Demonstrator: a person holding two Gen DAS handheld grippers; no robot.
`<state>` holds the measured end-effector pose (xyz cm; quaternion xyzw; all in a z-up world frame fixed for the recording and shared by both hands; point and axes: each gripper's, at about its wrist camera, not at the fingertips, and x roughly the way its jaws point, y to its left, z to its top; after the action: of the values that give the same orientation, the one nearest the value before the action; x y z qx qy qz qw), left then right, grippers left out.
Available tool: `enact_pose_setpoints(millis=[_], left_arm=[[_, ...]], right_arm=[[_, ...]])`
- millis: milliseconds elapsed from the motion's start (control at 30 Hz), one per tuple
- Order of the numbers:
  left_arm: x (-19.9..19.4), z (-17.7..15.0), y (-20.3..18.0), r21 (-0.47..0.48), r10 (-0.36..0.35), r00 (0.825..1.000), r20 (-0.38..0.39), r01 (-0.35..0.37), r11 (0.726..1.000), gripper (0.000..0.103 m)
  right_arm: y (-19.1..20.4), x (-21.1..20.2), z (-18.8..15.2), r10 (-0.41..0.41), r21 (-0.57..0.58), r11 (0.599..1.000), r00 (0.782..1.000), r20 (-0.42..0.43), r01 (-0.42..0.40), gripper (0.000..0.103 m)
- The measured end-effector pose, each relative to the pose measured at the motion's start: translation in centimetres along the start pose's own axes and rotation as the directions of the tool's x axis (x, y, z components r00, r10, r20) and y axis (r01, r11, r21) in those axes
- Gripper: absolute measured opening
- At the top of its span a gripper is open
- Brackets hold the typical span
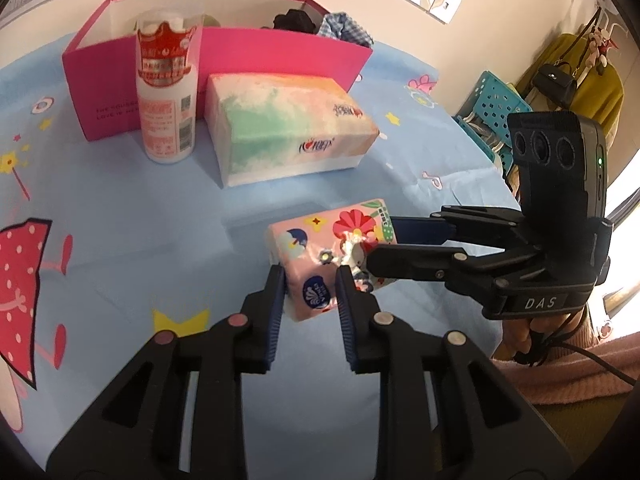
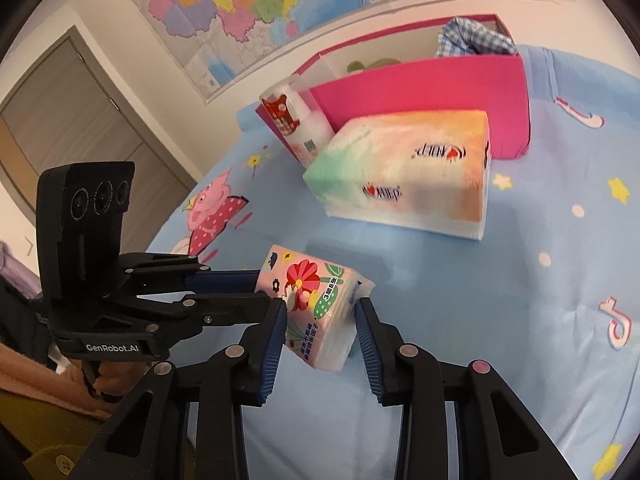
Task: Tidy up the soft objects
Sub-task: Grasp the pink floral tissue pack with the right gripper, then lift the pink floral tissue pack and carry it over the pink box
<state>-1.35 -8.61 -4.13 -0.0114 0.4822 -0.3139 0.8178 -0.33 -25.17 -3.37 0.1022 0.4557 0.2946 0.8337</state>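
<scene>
A small pink tissue pack [image 1: 316, 240] with flower prints is held just above the blue cartoon tablecloth [image 1: 120, 208], one gripper at each end. My left gripper [image 1: 311, 280] is shut on its near end, both blue pads pressing the wrapper. In the same view my right gripper [image 1: 382, 242] comes in from the right and clamps the pack's other end. In the right wrist view the pack [image 2: 316, 280] sits tilted between the right gripper's [image 2: 322, 308] pads, which touch both its sides. The left gripper [image 2: 264, 290] bites it from the left.
Behind the pack lies a large pastel tissue box [image 1: 288, 124], with a white bottle [image 1: 166, 96] to its left. An open pink box [image 1: 224, 52] at the back holds a checked cloth [image 1: 344, 28] and a dark cloth [image 1: 294, 20]. A teal basket [image 1: 492, 100] stands off the table's right edge.
</scene>
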Motion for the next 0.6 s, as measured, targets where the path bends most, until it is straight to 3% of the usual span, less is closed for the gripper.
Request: enact_pose_setpoints(millis=[600], left_arm=[[-1.4, 2.3, -0.7, 0.033, 0.039, 0.997, 0.070, -0.042, 0.999, 0.027]], right_arm=[[0.2, -1.6, 1.7, -0.010, -0.019, 1.000, 0.998, 0.065, 0.011, 0.036]])
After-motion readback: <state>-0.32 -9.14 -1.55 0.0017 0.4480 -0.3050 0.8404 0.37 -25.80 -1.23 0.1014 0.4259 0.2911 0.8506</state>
